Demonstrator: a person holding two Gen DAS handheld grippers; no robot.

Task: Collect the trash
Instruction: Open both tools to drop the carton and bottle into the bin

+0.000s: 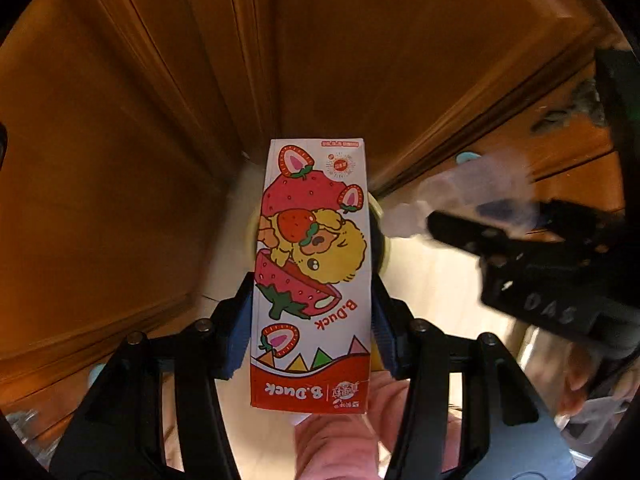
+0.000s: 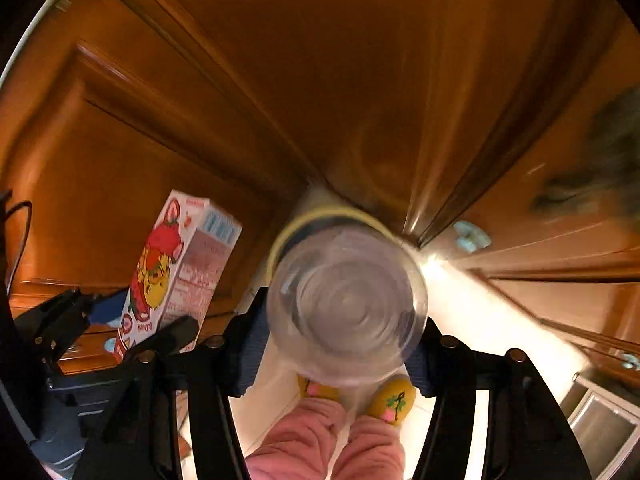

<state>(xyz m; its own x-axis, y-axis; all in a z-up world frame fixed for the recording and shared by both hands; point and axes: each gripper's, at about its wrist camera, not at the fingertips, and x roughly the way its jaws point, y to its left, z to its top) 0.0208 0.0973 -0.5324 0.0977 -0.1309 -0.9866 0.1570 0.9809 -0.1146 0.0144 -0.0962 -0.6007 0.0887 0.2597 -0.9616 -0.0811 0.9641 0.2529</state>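
Step in hand, as I read it: both pieces of trash get carried down to the bin w/ the yellow rim [image 2: 320,214] on the floor by the wooden cabinets [image 1: 120,140]. Only part of that rim shows behind each item, so the bin's inside can't be judged.

Left first. The left gripper [image 1: 312,320] is clamped on the B.Duck carton [image 1: 312,264]: 2 blue pads press its 2 narrow sides, roughly at the lower half as seen in the left wrist view, and the carton sticks out straight ahead along the fingers. To do it well, keep the carton's far end aimed inside the rim, get it over the opening, then let go; releasing off to 1 side would likely bounce it off the edge. The carton is long, so go in end-first, no tilt.

Right next. The right gripper [image 2: 340,320] squeezes a clear plastic cup [image 2: 346,304] between its pads, the cup's round end facing away from the camera and covering most of the bin opening in the right wrist view. The cup is thin and prob. flexes, so don't tighten more. Both grippers sit close together over the same spot, so drop 1 item at a time to avoid a knock.

Pink trousers [image 2: 328,444] and yellow slippers [image 2: 392,400] stand just beside the bin; keep drops clear of them.
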